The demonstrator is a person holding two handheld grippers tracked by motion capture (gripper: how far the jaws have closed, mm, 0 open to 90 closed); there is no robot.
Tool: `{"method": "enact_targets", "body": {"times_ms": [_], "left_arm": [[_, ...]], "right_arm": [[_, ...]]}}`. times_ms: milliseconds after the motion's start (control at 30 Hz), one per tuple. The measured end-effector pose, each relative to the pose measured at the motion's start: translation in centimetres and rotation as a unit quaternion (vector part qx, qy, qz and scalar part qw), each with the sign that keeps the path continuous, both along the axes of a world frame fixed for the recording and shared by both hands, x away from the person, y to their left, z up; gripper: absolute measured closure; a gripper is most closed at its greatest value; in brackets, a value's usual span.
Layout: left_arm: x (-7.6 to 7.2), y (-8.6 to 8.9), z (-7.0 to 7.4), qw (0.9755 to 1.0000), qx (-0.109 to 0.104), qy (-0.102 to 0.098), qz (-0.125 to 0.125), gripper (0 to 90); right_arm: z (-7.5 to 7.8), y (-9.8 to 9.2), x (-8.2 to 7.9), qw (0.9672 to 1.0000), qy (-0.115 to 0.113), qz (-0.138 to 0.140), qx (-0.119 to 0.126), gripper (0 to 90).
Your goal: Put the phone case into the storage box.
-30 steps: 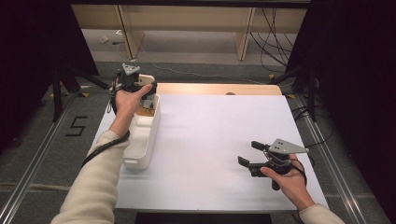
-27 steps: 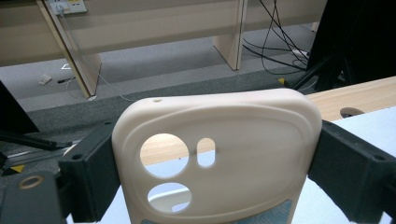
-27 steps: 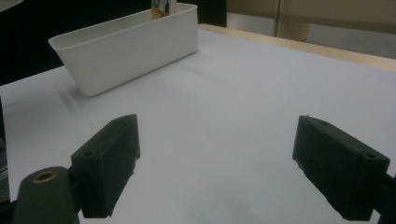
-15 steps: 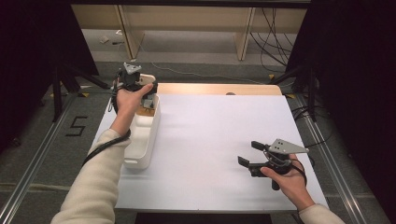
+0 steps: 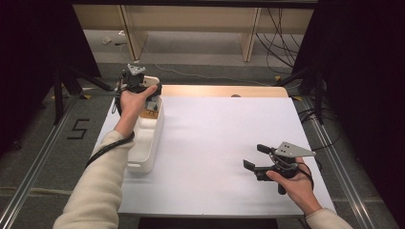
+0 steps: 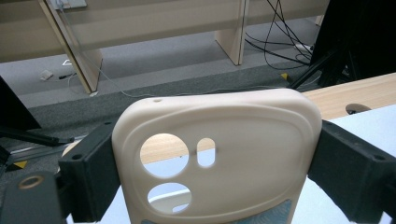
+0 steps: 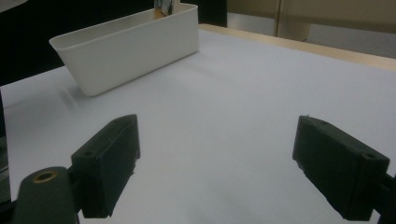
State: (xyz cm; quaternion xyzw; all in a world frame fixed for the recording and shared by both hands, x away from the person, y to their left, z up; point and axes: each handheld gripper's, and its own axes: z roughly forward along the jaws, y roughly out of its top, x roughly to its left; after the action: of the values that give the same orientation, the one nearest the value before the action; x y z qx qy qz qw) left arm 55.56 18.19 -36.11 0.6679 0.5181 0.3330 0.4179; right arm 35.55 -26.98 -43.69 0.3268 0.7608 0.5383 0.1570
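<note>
A cream phone case with round camera cut-outs stands upright between the two black jaws of my left gripper, which press on its two side edges. In the high view the left gripper holds the phone case above the far end of a long white bin at the table's left. My right gripper hovers low over the white table at the near right, jaws wide apart with nothing between them. The right gripper points toward the bin.
Some small items lie in the far end of the bin. A wooden strip runs along the table's far edge. Beyond it are floor cables and wooden legs. Dark frames stand at both sides.
</note>
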Motion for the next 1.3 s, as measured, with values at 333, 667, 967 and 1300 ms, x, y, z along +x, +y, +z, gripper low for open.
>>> {"method": "enact_targets", "body": {"times_ms": [333,667,967,1300], "left_arm": [[0.3,-0.1,-0.2,1.0,0.003,0.005,0.0,10.6],[0.6,-0.1,-0.5,0.9999,0.003,0.012,0.004,10.6],[1.0,-0.2,-0.8,0.9998,0.006,0.018,0.005,10.6],[1.2,-0.2,-1.0,0.9998,0.005,0.02,0.006,10.6]], "right_arm": [[-0.1,0.0,0.0,1.0,0.001,0.001,0.003,15.8],[-0.1,0.0,0.0,1.0,0.003,0.001,0.001,15.8],[-0.1,0.0,0.0,1.0,0.002,0.002,0.001,15.9],[-0.1,0.0,0.0,1.0,0.002,0.002,0.003,15.8]]}}
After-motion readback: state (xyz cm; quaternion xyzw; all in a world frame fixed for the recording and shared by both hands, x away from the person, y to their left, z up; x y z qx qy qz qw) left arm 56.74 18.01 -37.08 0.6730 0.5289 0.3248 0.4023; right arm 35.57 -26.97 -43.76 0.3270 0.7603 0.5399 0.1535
